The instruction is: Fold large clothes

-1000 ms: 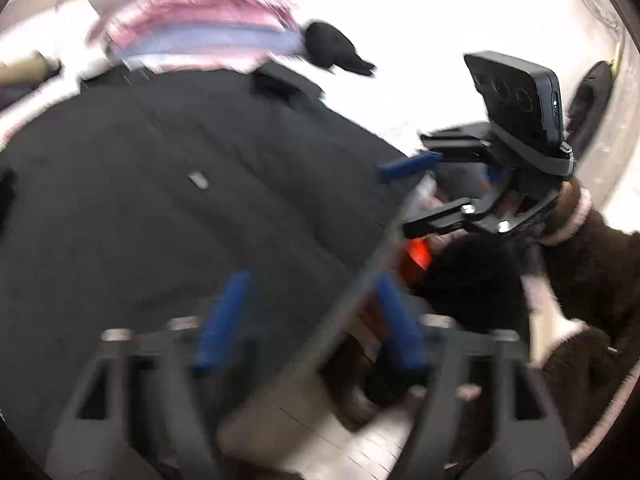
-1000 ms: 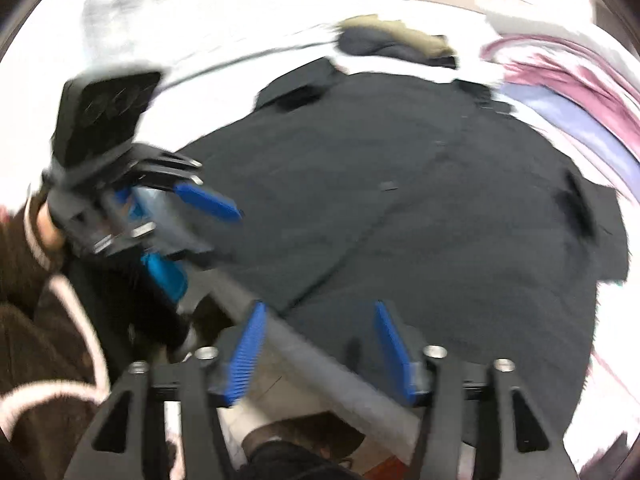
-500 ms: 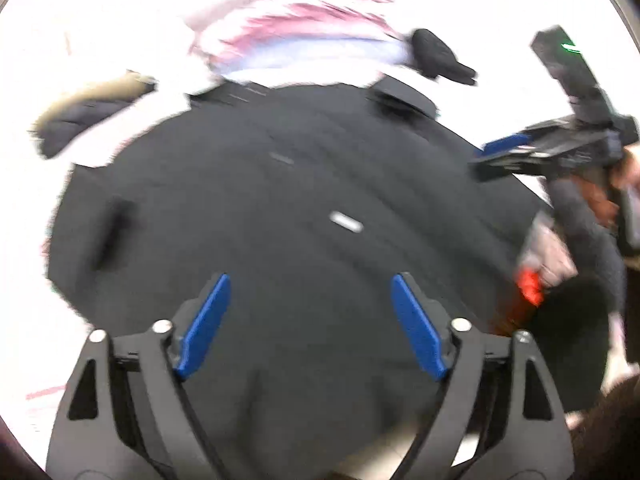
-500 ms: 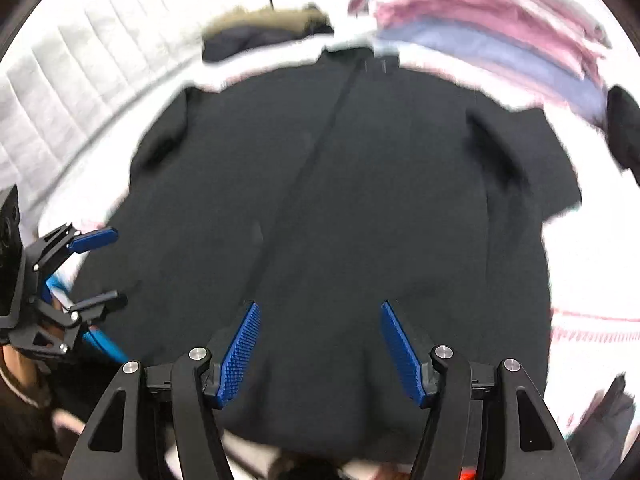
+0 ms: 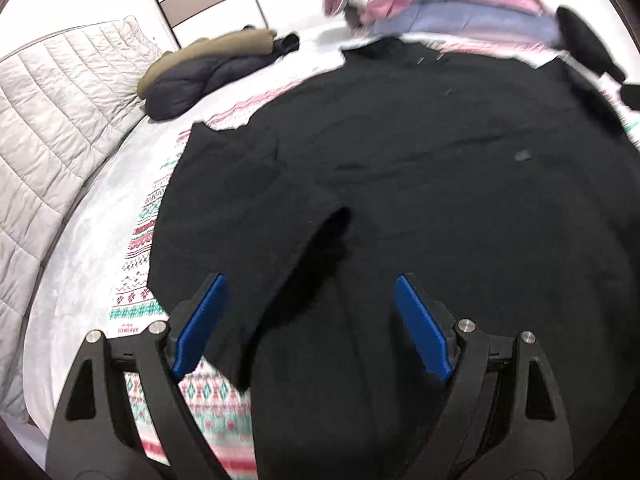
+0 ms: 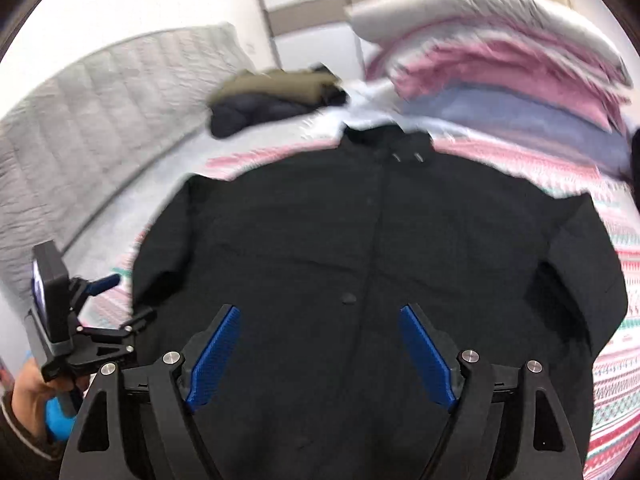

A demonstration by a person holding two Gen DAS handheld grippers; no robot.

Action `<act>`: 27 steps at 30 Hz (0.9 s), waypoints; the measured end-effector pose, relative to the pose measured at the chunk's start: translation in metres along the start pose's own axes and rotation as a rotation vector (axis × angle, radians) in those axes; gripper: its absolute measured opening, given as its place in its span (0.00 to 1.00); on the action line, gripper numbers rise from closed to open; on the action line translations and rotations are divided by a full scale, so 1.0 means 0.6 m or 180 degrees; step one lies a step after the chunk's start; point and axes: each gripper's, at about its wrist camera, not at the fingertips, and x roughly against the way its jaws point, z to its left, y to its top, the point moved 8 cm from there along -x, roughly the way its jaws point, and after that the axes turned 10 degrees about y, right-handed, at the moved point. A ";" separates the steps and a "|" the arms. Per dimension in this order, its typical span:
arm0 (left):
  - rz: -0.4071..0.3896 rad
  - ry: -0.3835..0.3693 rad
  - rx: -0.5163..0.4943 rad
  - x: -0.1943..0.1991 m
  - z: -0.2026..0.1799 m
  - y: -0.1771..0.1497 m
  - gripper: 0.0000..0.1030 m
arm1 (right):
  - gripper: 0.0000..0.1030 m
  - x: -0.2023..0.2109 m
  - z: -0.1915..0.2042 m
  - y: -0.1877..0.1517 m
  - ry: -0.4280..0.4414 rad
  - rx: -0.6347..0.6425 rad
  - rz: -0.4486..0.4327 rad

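fingers (image 6: 426,354) of both grippers spread wide over black coat (image 6: 360,248) flat on patterned bedspread (image 5: 140,304), quilted headboard (image 5: 52,120) beside.

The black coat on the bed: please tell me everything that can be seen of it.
The black coat lies spread flat, front side up, on the patterned bedspread. It looks like matte, thick cloth. A closed front seam runs down the middle with a dark button, and two small metal snaps sit at the collar, which points to the stacked bedding. Both sleeves lie close beside the body. Nothing grips it: the left claw and right claw hover open above its lower part.
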 end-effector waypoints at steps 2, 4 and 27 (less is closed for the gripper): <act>0.0087 0.0068 0.0040 -0.041 0.001 0.003 0.83 | 0.81 -0.021 -0.031 -0.005 -0.0017 -0.0220 -0.0004; 0.0179 0.0145 0.0275 -0.073 0.020 0.008 0.72 | 0.81 -0.043 -0.058 -0.006 0.0083 -0.0494 0.0039; 0.0044 0.1688 0.1487 -0.145 0.552 0.099 0.08 | 0.81 -0.081 -0.145 -0.022 -0.0354 -0.0736 0.0126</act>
